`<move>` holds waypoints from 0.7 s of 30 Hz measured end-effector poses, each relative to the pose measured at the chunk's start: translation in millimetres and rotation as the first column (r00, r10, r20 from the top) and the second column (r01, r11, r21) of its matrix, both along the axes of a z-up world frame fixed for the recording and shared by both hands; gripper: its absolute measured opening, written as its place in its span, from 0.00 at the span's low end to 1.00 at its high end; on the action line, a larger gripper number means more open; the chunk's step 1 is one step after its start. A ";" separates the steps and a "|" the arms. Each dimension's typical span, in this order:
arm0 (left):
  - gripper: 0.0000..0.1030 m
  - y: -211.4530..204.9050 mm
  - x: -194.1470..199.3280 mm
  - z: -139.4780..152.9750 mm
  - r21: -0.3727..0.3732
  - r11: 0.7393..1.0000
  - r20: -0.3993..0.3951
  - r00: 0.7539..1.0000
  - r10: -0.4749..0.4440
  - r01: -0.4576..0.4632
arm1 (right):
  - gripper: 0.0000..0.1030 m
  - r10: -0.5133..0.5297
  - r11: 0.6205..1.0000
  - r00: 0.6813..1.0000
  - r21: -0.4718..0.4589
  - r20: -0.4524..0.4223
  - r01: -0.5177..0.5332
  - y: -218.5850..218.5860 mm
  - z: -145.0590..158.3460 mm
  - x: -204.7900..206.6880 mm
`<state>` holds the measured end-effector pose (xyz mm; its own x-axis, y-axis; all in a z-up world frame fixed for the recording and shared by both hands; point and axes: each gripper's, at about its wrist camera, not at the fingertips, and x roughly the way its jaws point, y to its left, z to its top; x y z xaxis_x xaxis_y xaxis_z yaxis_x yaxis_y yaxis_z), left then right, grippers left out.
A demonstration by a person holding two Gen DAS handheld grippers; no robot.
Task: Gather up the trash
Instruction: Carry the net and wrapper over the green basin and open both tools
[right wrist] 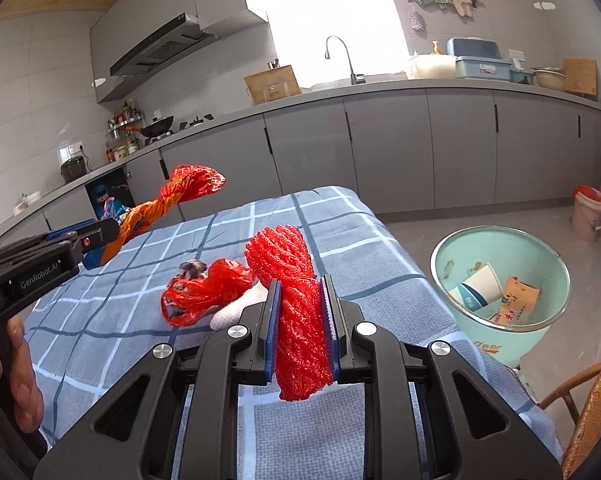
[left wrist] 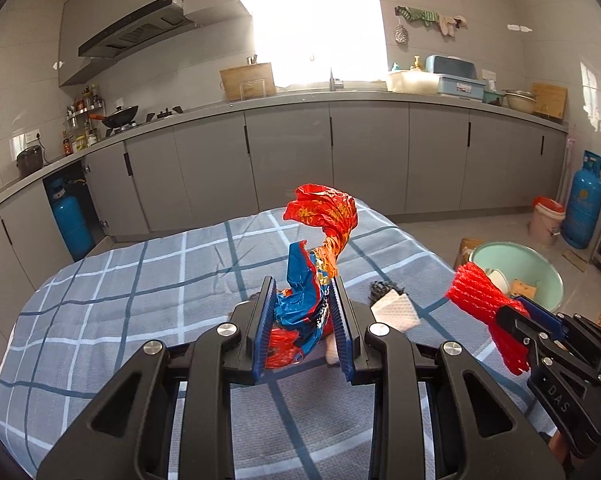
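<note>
A wok (left wrist: 120, 114) sits on the stove; blue gas cylinder (left wrist: 584, 200) stands by the cabinets.

Two matte black plastic grippers, left gripper (left wrist: 305, 320) and right gripper (right wrist: 301, 322), each with triangular cut-outs in the linkage arms, round silver screws at the pivots, and blue ribbed pads (left wrist: 261, 328) lining the fingers. White lettering "GenRobot.AI" and "DAS" on the bodies. Bare-skinned left hand (right wrist: 14, 376).
</note>
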<state>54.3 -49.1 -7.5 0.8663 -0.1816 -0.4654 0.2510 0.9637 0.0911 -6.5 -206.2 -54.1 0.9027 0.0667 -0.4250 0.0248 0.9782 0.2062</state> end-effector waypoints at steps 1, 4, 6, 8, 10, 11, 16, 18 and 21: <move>0.27 -3.5 -0.8 -0.5 0.002 1.000 0.001 1.000 -0.008 0.008 | 0.20 -0.005 1.000 1.000 0.002 0.001 0.005 -1.7 0.2 -0.1; 0.27 -10.2 -2.0 -2.7 0.002 1.000 -0.001 1.000 -0.029 0.029 | 0.20 -0.019 1.000 1.000 0.007 0.003 0.019 -7.7 1.0 0.3; 0.27 -13.6 -2.2 -3.3 0.000 0.999 0.000 0.999 -0.041 0.041 | 0.20 -0.029 1.000 1.000 0.009 0.005 0.029 -11.5 2.1 -0.1; 0.27 -18.4 -2.1 -4.0 -0.006 0.998 0.000 0.998 -0.056 0.056 | 0.20 -0.040 0.999 0.999 0.009 0.007 0.040 -16.4 3.2 -1.3; 0.27 -23.3 -0.6 -6.6 -0.012 0.997 -0.004 0.997 -0.073 0.073 | 0.20 -0.052 0.999 0.999 0.011 0.005 0.052 -22.1 3.6 -1.0; 0.27 -26.3 -0.3 -8.2 -0.012 0.997 -0.005 0.997 -0.078 0.078 | 0.20 -0.063 0.998 0.998 0.011 0.004 0.063 -26.2 3.6 -0.8; 0.27 -40.4 5.1 -17.5 -0.007 0.994 -0.020 0.994 -0.107 0.107 | 0.20 -0.108 0.994 0.994 0.015 -0.008 0.108 -44.6 3.3 2.2; 0.27 -46.6 5.7 -19.6 -0.008 0.993 -0.022 0.992 -0.122 0.122 | 0.20 -0.123 0.992 0.992 0.016 -0.011 0.123 -51.0 2.8 3.6; 0.27 -55.5 8.1 -20.2 -0.011 0.989 -0.020 0.989 -0.145 0.144 | 0.20 -0.144 0.989 0.989 0.010 -0.013 0.145 -58.9 3.2 5.6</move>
<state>62.4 -104.6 -27.7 0.8209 -0.3086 -0.4805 0.3894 0.9179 0.0758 -0.8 -265.1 -50.9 0.8978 -0.0594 -0.4364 0.1684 0.9618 0.2157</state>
